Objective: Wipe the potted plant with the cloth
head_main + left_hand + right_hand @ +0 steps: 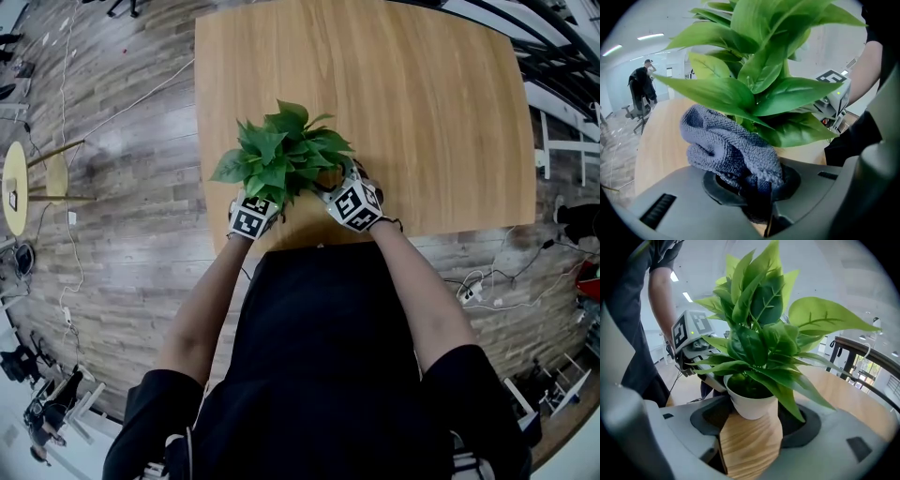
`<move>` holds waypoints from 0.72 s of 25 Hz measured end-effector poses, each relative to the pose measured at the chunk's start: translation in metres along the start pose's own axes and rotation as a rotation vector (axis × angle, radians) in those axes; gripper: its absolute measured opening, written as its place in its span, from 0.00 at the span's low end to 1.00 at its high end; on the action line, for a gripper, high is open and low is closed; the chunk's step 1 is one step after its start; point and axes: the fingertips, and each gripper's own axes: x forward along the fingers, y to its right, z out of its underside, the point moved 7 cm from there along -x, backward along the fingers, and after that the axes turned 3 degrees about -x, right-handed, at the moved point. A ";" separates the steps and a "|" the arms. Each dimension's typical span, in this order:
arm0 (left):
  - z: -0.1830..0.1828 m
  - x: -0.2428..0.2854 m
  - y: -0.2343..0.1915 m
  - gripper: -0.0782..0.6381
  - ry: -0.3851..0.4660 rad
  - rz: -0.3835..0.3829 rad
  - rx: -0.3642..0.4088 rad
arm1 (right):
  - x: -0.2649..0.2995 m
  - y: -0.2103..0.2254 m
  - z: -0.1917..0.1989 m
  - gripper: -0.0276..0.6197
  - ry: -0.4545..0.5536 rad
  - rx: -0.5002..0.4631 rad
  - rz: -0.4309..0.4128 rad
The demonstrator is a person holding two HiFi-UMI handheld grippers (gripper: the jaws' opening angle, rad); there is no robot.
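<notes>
Both your forearms are bare and reach straight out from your body, drawing in toward each other over the near edge of the bench point(422, 103). They end on either side of the potted plant point(281, 155), which stands close to that near edge, toward the bench's left side.

Your left forearm point(202, 309) comes in from the left. Its left gripper point(752, 187) is low at the near-left of the foliage, pinched tight on the grey-blue cloth point(724, 147). The cloth bunches up out of the jaws and sits right under the lowest leaves point(754, 101), touching them as far as that view shows.

Your right forearm point(422, 291) angles in from the right. Its right gripper point(750, 420) is level with the base of the plant, with the white pot point(751, 403) between its jaws and each jaw up against the pot's wall. The pot stands upright on the wood.

The two grippers face each other across the plant. Each one's marker cube shows in the other's view, just beyond the leaves, so they are near each other but apart
</notes>
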 end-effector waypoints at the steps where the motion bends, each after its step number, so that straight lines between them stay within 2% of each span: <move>1: 0.001 0.000 0.002 0.24 0.001 0.007 -0.005 | 0.000 -0.001 0.000 0.50 0.001 0.008 0.009; 4: 0.002 -0.001 0.010 0.24 0.003 0.058 -0.042 | 0.001 -0.002 0.000 0.50 0.008 0.023 0.029; 7: 0.008 0.002 0.019 0.24 -0.024 0.083 -0.047 | 0.001 -0.001 0.000 0.50 0.007 0.024 0.038; 13: 0.004 0.005 0.015 0.24 -0.028 0.059 -0.046 | -0.005 -0.005 0.003 0.50 0.017 0.031 0.016; 18: 0.010 -0.004 0.001 0.24 -0.014 0.028 -0.072 | -0.018 -0.038 0.011 0.50 0.029 0.040 -0.020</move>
